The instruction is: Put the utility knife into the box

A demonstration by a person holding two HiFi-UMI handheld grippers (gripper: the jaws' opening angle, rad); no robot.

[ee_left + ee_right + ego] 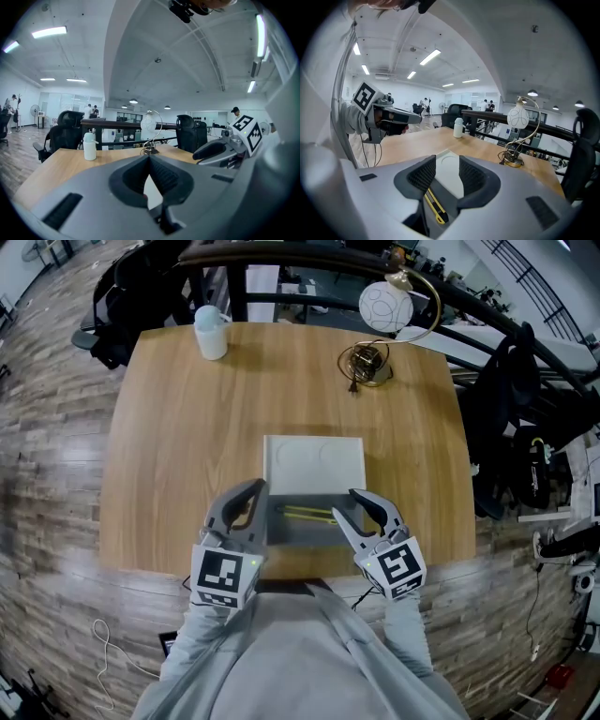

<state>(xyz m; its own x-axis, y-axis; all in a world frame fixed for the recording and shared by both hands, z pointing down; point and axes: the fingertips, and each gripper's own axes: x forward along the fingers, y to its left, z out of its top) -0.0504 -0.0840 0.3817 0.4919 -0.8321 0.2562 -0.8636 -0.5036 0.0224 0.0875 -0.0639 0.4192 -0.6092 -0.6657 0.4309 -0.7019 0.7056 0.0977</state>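
Figure: utility knife (307, 514) lying inside the open box (305, 536).
I see the yellow knife flat in the grey box at the table's (169, 446) 6 o'clock edge, with the white lid (314, 463) at the box's 12 o'clock. My left gripper (149, 159) has its jaw tips pressed together, empty. My right gripper (446, 161) is narrowly parted, gripping nothing, with the knife below the gap.

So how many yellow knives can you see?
1. The utility knife lies inside the grey box, between the left gripper and the right gripper. They cover the box's ends, so another could be hidden there.
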